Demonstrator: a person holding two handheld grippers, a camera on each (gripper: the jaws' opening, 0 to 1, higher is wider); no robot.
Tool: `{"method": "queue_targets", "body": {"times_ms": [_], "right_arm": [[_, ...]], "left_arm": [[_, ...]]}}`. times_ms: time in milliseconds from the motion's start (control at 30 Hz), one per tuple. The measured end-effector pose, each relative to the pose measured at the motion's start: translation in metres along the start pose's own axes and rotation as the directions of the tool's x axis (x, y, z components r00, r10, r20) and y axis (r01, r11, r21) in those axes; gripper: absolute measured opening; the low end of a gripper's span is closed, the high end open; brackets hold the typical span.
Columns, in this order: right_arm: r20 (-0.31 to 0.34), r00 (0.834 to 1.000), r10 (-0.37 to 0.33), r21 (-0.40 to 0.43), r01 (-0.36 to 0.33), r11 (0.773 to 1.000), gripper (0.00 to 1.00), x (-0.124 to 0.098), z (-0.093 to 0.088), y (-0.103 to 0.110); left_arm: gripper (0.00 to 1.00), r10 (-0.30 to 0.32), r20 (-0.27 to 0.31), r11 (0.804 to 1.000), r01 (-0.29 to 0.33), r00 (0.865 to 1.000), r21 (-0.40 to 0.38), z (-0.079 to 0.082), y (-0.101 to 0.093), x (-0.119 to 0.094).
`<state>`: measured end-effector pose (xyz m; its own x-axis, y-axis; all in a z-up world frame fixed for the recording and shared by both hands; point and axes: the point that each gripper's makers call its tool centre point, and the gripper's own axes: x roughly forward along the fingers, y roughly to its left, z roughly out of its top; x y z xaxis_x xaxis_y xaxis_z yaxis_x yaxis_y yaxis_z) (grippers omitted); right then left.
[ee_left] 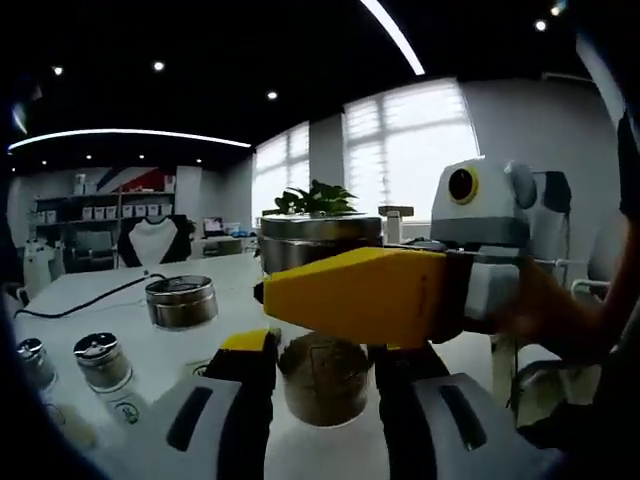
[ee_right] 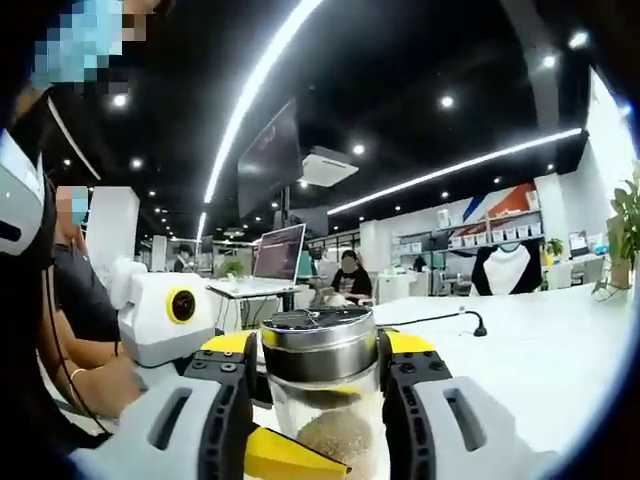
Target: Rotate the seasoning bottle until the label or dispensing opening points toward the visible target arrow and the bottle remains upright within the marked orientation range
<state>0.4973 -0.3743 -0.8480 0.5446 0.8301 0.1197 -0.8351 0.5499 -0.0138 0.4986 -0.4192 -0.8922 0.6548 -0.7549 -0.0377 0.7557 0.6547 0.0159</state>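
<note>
We have both the left gripper (ee_left: 325,385) and right gripper (ee_right: 318,400) clamped around the seasoning bottle (ee_right: 322,395); smooth, rigid glass, likely slippery, so we'd hold below its metal cap (ee_right: 320,345).

A dark ceiling (ee_right: 420,60) crossed by long light strips (ee_right: 262,75) spans the top of the right gripper view. In the left gripper view, bright windows (ee_left: 415,150) stand upper right, wall shelves (ee_left: 100,212) at left, and a white counter (ee_left: 110,295) lies below.
</note>
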Motion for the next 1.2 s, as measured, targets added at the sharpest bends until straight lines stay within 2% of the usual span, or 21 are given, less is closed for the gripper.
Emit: {"method": "queue_targets", "body": {"times_ms": [100,233,400,433,467,533,567,667,833,933,1100,1200], "right_arm": [[-0.005,1.0,-0.022,0.007,0.022,1.0,0.54,0.001,0.0,0.001],[-0.025,0.998,-0.064,-0.015,0.064,0.998,0.54,0.0,-0.002,0.0],[-0.042,0.993,-0.108,0.017,0.109,0.994,0.55,-0.003,-0.004,0.002],[-0.043,0.992,-0.122,0.018,0.123,0.992,0.54,-0.004,-0.005,0.002],[-0.046,0.982,-0.181,0.012,0.181,0.983,0.5,-0.008,-0.006,-0.002],[-0.049,0.976,-0.212,-0.074,0.209,0.975,0.44,-0.011,-0.004,-0.004],[-0.052,0.974,-0.22,-0.071,0.216,0.974,0.43,-0.011,-0.004,-0.003],[-0.051,0.973,-0.224,-0.029,0.222,0.975,0.47,-0.011,-0.005,0.003],[-0.054,0.962,-0.266,-0.003,0.266,0.964,0.44,-0.011,-0.008,-0.005],[-0.035,0.957,-0.289,-0.038,0.288,0.957,0.39,-0.009,-0.006,-0.008],[-0.026,0.969,-0.247,-0.033,0.246,0.969,0.38,-0.006,-0.007,-0.009],[-0.021,0.972,-0.232,-0.027,0.232,0.972,0.38,-0.008,-0.006,-0.012]], "left_arm": [[0.41,0.026,0.003,1.0,-0.026,1.0,0.004,0.0,0.0,0.001],[0.41,0.078,0.014,0.997,-0.079,0.997,0.025,0.002,0.006,0.0],[0.41,0.124,0.012,0.992,-0.124,0.992,0.024,0.0,0.007,-0.002],[0.41,0.129,0.012,0.991,-0.129,0.992,0.023,0.0,0.005,-0.003],[0.41,0.129,0.014,0.991,-0.13,0.991,0.015,0.0,0.005,-0.004],[0.41,0.138,0.026,0.99,-0.138,0.99,0.002,0.0,0.005,-0.004],[0.41,0.147,0.027,0.989,-0.147,0.989,0.011,0.0,0.004,-0.005],[0.41,0.172,0.018,0.984,-0.173,0.985,0.036,-0.001,0.005,-0.005],[0.41,0.217,0.001,0.973,-0.217,0.976,0.082,-0.004,0.006,-0.004],[0.41,0.23,0.014,0.97,-0.231,0.973,0.072,-0.003,0.008,-0.008],[0.41,0.241,0.007,0.967,-0.241,0.97,0.088,-0.003,0.013,-0.007],[0.41,0.222,0.018,0.972,-0.222,0.975,0.073,-0.002,0.012,-0.006]]}}
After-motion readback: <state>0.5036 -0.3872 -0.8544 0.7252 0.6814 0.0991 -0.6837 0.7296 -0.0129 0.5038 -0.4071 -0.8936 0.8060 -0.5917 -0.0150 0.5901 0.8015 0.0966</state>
